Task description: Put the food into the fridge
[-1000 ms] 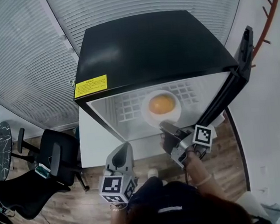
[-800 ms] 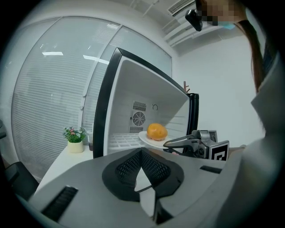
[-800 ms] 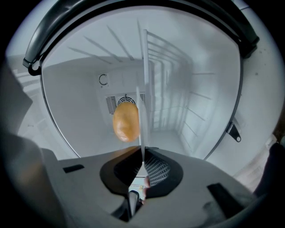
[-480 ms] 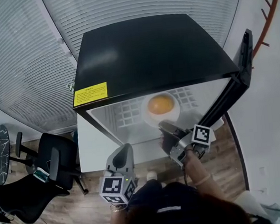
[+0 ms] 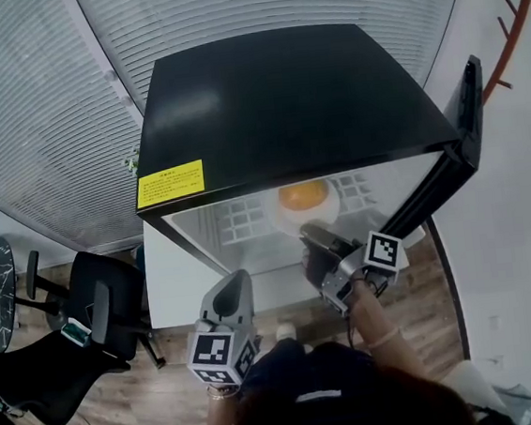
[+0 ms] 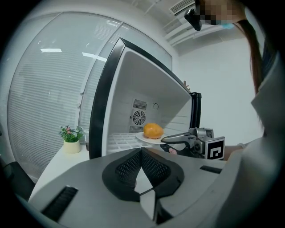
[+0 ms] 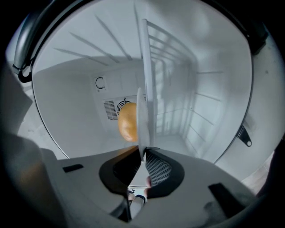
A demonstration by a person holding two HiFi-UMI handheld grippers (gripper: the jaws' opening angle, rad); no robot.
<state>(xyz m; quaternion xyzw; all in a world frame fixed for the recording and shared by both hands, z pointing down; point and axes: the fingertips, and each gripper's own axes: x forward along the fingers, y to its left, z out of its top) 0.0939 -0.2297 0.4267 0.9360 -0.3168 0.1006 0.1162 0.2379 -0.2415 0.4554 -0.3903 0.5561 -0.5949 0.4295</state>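
A white plate [image 5: 287,223] carrying a round orange-yellow food [image 5: 303,194] lies on the wire shelf inside the open black fridge [image 5: 282,101]. My right gripper [image 5: 308,240] reaches level into the fridge opening, its jaws around the plate's near rim. Its jaws have just been opening, and in the right gripper view the plate [image 7: 141,116] still stands edge-on between the tips of the right gripper [image 7: 142,156], with the food [image 7: 127,122] beyond. My left gripper [image 5: 236,282] hangs shut and empty in front of the fridge. The left gripper [image 6: 141,150] sees the food [image 6: 153,130] and the right gripper [image 6: 168,140].
The fridge door [image 5: 464,129] stands open at the right. A yellow label [image 5: 170,182] marks the fridge's top front edge. A black office chair [image 5: 106,308] stands on the wooden floor at the left. A small potted plant [image 6: 70,138] sits on a white ledge beside the fridge.
The right gripper and the plate have slid a little deeper into the fridge. The left gripper has stayed where it was.
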